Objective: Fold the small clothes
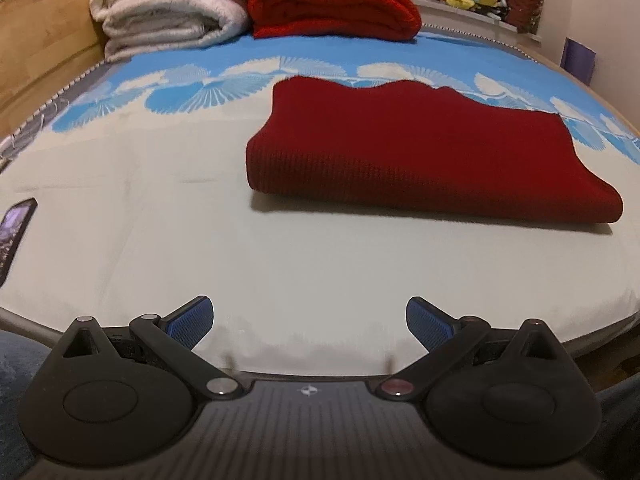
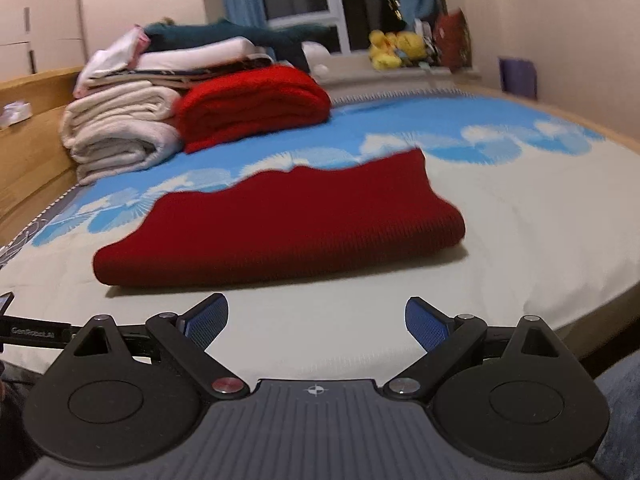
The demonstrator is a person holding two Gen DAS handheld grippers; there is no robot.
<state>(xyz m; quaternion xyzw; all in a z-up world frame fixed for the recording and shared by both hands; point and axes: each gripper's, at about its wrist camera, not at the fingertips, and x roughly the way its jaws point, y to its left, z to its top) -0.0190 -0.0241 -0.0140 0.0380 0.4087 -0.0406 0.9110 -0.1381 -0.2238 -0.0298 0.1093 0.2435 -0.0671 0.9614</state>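
A dark red knitted garment [image 1: 424, 148] lies folded flat on the bed, ahead and to the right in the left wrist view. It also shows in the right wrist view [image 2: 296, 224], ahead and slightly left. My left gripper [image 1: 310, 320] is open and empty over the bed's near edge, well short of the garment. My right gripper [image 2: 316, 320] is open and empty, a short way in front of the garment's near fold.
The bed sheet [image 1: 160, 240] is cream with a blue fan pattern at the back. Folded white blankets [image 1: 168, 12] and a bright red folded blanket [image 1: 332, 4] sit stacked at the far left. A phone [image 1: 14, 224] lies at the left edge. Yellow plush toys [image 2: 394, 50] sit on the windowsill.
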